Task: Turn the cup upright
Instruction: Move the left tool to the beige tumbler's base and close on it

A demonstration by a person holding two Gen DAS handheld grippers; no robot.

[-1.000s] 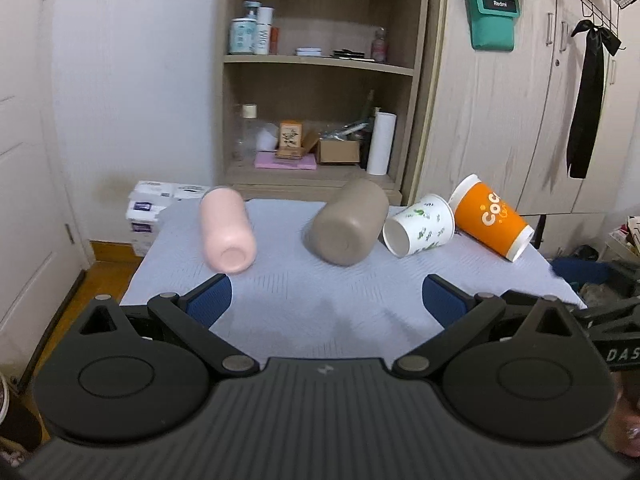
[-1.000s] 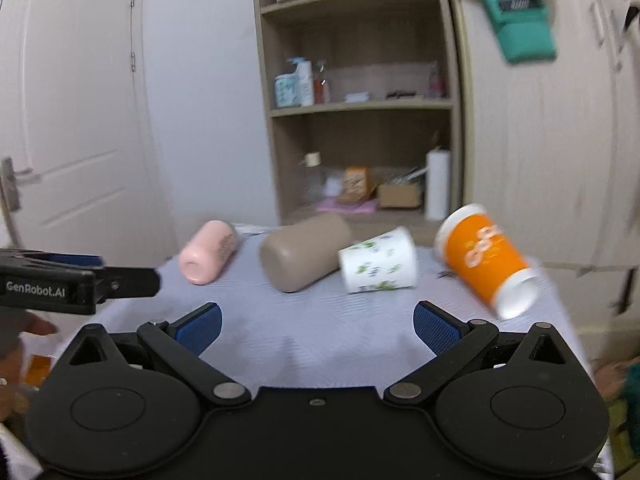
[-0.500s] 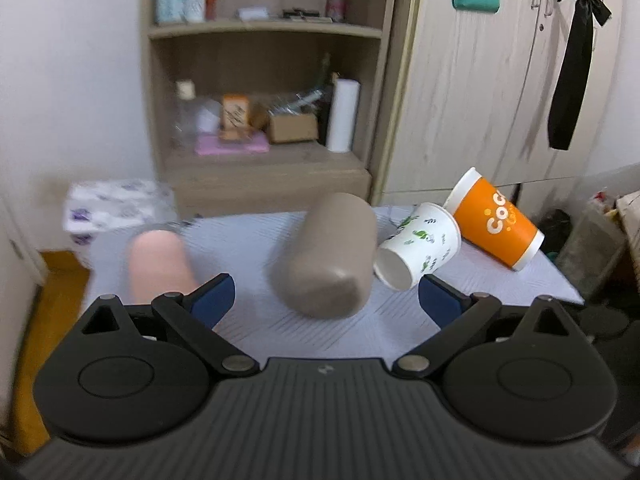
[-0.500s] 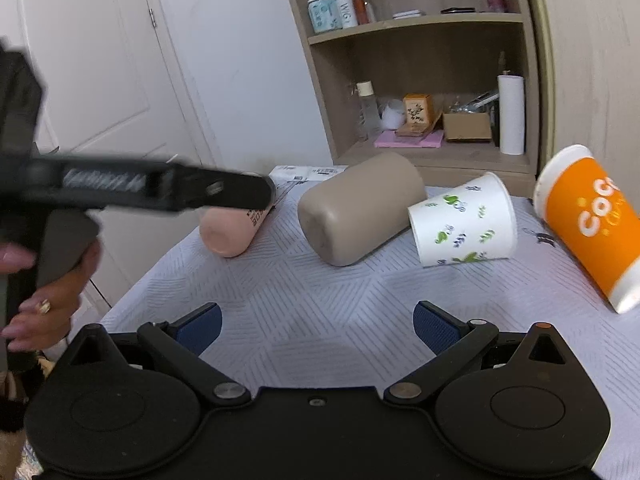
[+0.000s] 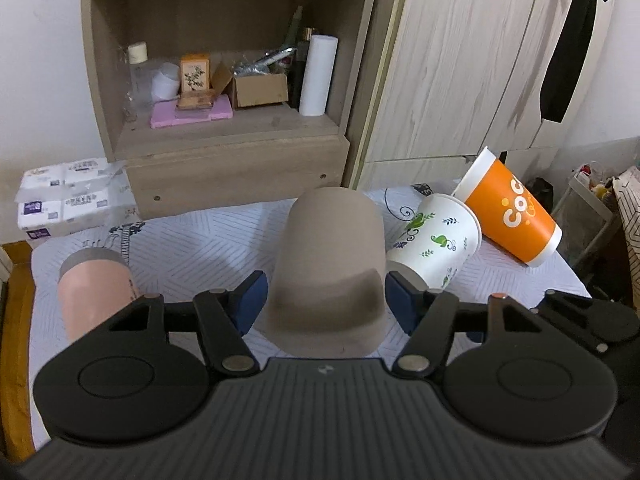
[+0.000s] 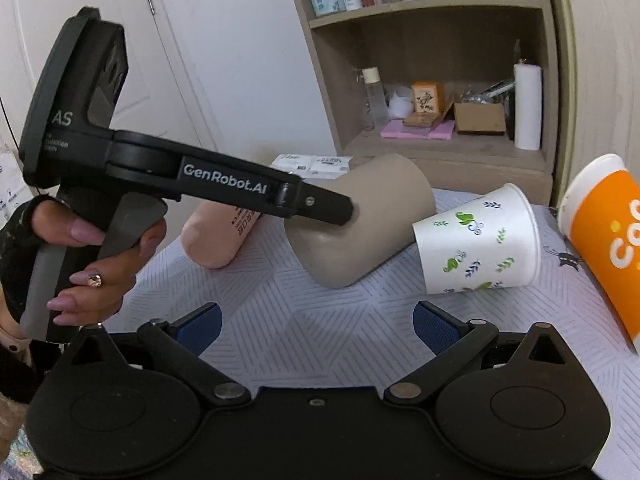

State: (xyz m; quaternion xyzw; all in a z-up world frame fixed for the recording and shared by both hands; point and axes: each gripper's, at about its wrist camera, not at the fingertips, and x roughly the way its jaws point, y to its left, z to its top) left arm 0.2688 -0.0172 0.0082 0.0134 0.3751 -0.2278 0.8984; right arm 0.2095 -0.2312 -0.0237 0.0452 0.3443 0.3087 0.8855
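Observation:
Several cups lie on their sides on the patterned cloth [image 5: 192, 240]. A taupe cup [image 5: 328, 264] lies in the middle, its closed end toward me. My left gripper [image 5: 324, 300] is open, with its blue pads on either side of this cup's near end; a small gap shows at each pad. In the right wrist view the left gripper [image 6: 344, 212] reaches the taupe cup [image 6: 372, 216] from the left. My right gripper [image 6: 316, 328] is open and empty, low over the cloth in front of the cups.
A pink cup [image 5: 94, 292] lies to the left, a white leaf-print paper cup [image 5: 436, 244] and an orange paper cup [image 5: 512, 212] to the right. A wooden shelf unit [image 5: 224, 80] and wardrobe [image 5: 480, 60] stand behind the table. Tissue packs [image 5: 68, 200] sit at far left.
My left gripper has moved forward and its jaws have narrowed around the taupe cup's near end. My right gripper has moved slightly closer to the cups and stays open.

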